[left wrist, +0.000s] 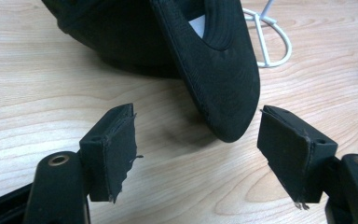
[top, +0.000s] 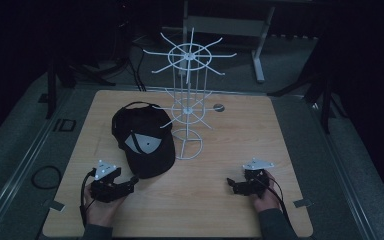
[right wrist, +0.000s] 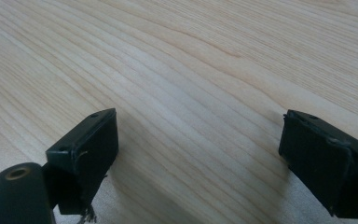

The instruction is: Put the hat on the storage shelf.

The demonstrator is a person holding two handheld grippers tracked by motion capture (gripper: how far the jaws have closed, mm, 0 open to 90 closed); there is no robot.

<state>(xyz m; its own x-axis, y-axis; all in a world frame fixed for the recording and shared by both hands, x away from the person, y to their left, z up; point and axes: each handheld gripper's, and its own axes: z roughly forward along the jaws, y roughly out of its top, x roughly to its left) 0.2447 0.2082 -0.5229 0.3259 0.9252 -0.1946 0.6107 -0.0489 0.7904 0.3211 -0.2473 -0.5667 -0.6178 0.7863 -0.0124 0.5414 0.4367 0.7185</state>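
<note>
Two black two-jaw grippers are in the person's hands at the near edge of the desk: the left gripper (top: pixel 132 183) and the right gripper (top: pixel 231 185). One black fabric baseball cap (top: pixel 142 140) lies on the desk, left of centre, with its brim toward the left gripper. In the left gripper view the cap's brim tip (left wrist: pixel 230 121) sits just ahead of the gripper, roughly in line with the gap between its jaws. Those jaws stand wide apart with nothing between the pads. The right gripper's jaws are also spread wide, over bare wood, well apart from the cap. One white wire display stand (top: pixel 189 100) with two tiers of radiating hooks stands just right of the cap. One small round grey disc (top: pixel 219 107) lies on the desk beyond the stand.

The desk (top: pixel 230 145) is a pale wood-grain board with rounded corners, set on a grey surround. The room behind is dark, with a grey metal frame at the back. A pale grey patch (top: pixel 141 143) shows on the cap; no writing on it can be read.
</note>
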